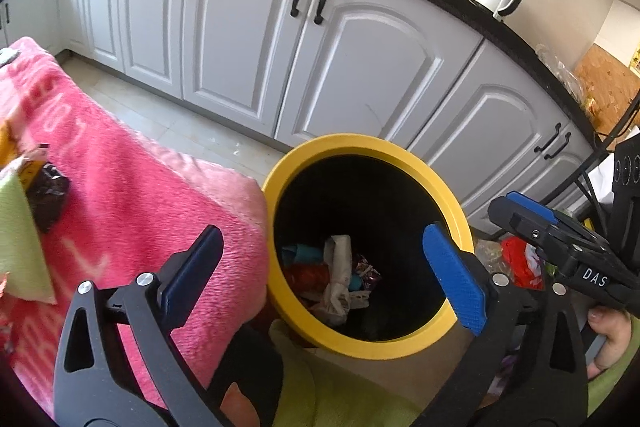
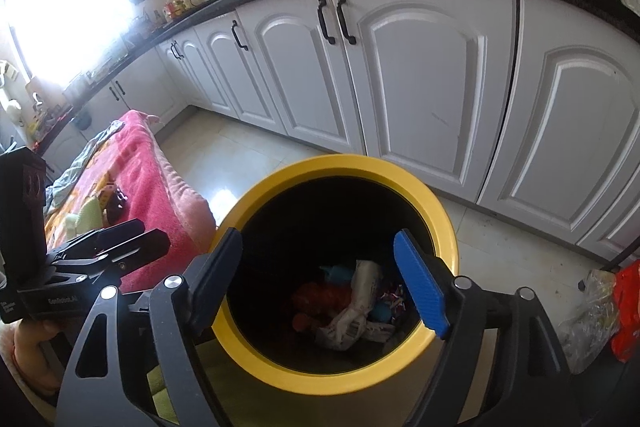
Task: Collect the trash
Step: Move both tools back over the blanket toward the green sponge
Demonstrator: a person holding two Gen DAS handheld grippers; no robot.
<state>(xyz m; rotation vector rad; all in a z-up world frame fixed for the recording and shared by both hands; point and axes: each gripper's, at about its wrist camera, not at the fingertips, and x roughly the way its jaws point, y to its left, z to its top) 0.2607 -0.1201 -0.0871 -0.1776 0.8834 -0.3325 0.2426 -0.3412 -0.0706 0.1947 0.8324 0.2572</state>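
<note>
Both grippers, left (image 1: 334, 275) and right (image 2: 320, 283), hang spread and empty over the yellow-rimmed bin (image 1: 400, 151). Crumpled wrappers (image 1: 338, 279) lie at its bottom. Pink blanket (image 1: 132, 195) beside bin.

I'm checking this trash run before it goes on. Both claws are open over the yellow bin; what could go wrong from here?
1. The left claw and right claw hang close together over the yellow bin, so they could knock each other when pulling away.
2. The dark wrapper still lies on the pink blanket; soft fabric may get pinched with it.
3. The red bag beside the bin could be overlooked.
</note>
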